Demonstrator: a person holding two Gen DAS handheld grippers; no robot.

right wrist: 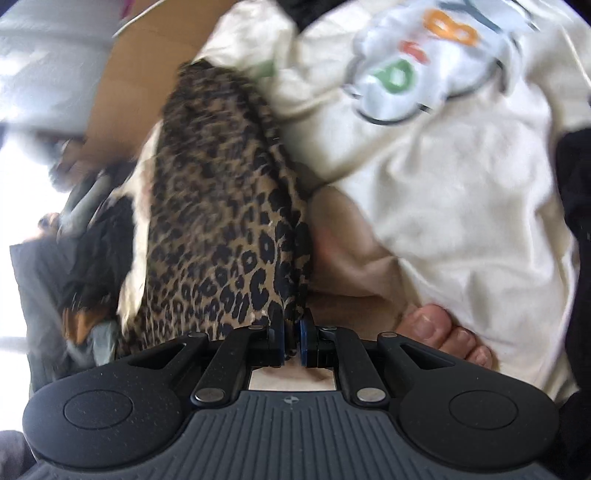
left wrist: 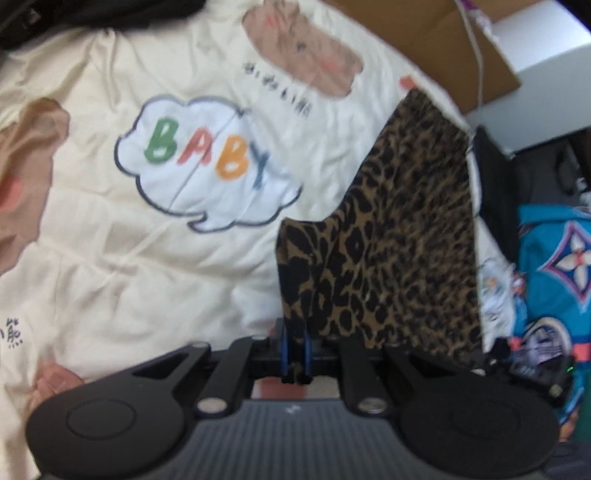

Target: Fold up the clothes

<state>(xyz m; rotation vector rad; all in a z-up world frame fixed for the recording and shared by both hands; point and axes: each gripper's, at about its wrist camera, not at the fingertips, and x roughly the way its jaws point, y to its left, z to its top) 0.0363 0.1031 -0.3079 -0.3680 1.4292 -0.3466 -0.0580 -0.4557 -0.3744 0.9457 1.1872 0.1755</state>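
In the left wrist view, the cream bedsheet (left wrist: 110,258) is spreading across the whole left side, its white cloud patch spelling BABY (left wrist: 207,162) in coloured letters lying just left of centre, with brown bear shapes printed at the far left edge and up top. Moving right, the leopard-print garment (left wrist: 388,236) is hanging in front of the camera, its lower left corner dropping straight into the left gripper (left wrist: 295,354), whose blue-padded jaws are standing almost fully together and pinching that fabric edge between them. Further right, a cardboard box (left wrist: 424,33) is sitting beyond the bed's edge, and a blue patterned bag (left wrist: 554,266) is showing at the far right. Over in the right wrist view, blurred clutter is filling the left edge, then the cardboard box (right wrist: 122,92) above it, then the leopard-print garment (right wrist: 221,206) is running down as a long bunched strip from top to bottom. Its bottom end is feeding into the right gripper (right wrist: 291,339), jaws nearly closed and clamping the cloth. To the right, the cream bedsheet (right wrist: 461,221) is lying under it all, the BABY (right wrist: 436,55) patch up top, and the toes of a bare foot (right wrist: 447,336) are resting on the sheet just right of the gripper.
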